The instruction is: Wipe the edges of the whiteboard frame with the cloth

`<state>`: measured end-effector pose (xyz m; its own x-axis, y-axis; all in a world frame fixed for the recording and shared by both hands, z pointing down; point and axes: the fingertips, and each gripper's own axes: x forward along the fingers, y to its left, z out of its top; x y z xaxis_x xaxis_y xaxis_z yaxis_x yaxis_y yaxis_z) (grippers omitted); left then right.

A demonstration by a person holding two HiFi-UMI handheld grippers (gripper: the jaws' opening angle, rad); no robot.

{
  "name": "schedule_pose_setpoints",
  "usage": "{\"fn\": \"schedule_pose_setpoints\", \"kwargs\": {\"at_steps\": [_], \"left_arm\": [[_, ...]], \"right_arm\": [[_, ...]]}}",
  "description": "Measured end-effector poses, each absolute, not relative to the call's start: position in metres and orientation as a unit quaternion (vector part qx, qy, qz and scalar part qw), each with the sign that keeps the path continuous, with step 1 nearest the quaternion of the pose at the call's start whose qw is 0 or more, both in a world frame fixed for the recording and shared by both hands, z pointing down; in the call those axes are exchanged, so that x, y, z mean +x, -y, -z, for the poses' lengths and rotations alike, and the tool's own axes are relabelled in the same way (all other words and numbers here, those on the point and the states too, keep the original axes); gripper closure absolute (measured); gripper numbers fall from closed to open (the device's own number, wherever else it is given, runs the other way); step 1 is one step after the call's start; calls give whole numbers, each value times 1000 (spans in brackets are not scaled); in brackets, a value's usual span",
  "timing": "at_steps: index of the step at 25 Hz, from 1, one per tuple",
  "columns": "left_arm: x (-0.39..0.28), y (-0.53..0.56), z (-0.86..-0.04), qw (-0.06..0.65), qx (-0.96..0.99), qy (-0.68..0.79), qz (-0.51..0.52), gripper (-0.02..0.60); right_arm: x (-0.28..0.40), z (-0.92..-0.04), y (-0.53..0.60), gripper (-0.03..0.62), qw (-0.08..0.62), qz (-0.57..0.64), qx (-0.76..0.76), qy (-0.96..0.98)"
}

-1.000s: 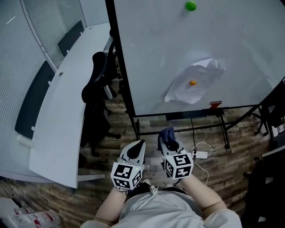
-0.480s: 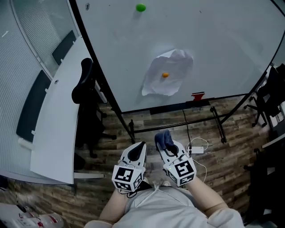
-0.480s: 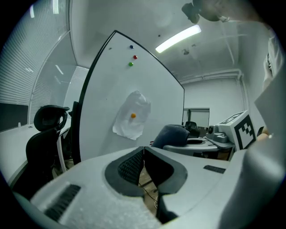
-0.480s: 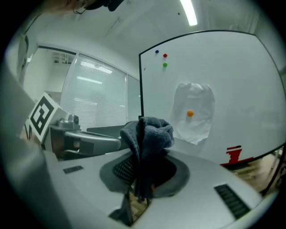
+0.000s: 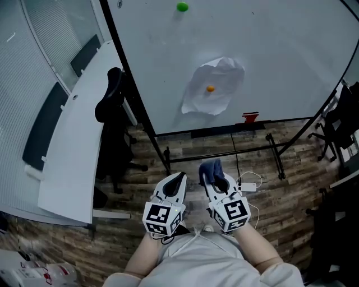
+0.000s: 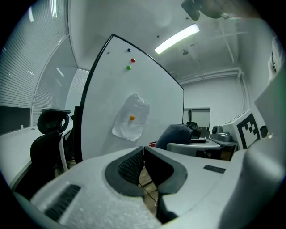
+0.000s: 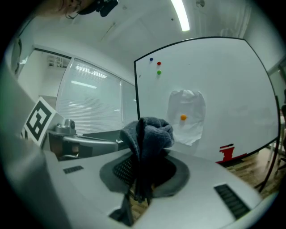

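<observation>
A large whiteboard (image 5: 269, 61) with a black frame (image 5: 130, 84) stands ahead on a wheeled stand. A crumpled white paper (image 5: 213, 87) is pinned to it by an orange magnet (image 5: 210, 88); a green magnet (image 5: 182, 7) sits higher. My right gripper (image 5: 213, 178) is shut on a dark blue cloth (image 5: 211, 170), bunched above its jaws (image 7: 147, 132). My left gripper (image 5: 175, 182) is shut with nothing in it; its pads meet (image 6: 144, 154). Both are held low, well short of the board, which also shows in the left gripper view (image 6: 134, 94) and the right gripper view (image 7: 214, 94).
A black office chair (image 5: 112, 106) stands by the board's left edge, next to a long white desk (image 5: 73, 134). The board's stand legs (image 5: 275, 154) and a white power adapter with cable (image 5: 249, 188) lie on the wooden floor. Dark furniture stands at the right (image 5: 342, 134).
The head view has swung left and steadied, so the board's left frame edge now sits more central. Both grippers stay low and shut, the cloth still held in the right one.
</observation>
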<state>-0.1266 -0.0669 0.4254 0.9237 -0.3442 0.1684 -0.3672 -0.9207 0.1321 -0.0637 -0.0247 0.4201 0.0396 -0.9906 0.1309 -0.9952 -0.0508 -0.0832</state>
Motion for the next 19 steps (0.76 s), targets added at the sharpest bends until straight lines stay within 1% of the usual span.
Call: {"fn": "schedule_pose_setpoints", "kwargs": {"at_steps": [12,19], "left_arm": [[-141,69,-435,89,974,189,-90,563],[-151,80,-433,88,972,199,-90,563]], "right_arm": [[-74,-422,28,528,9,-92,724,684],[-84,-425,36,528,17,-90,716,692]]}}
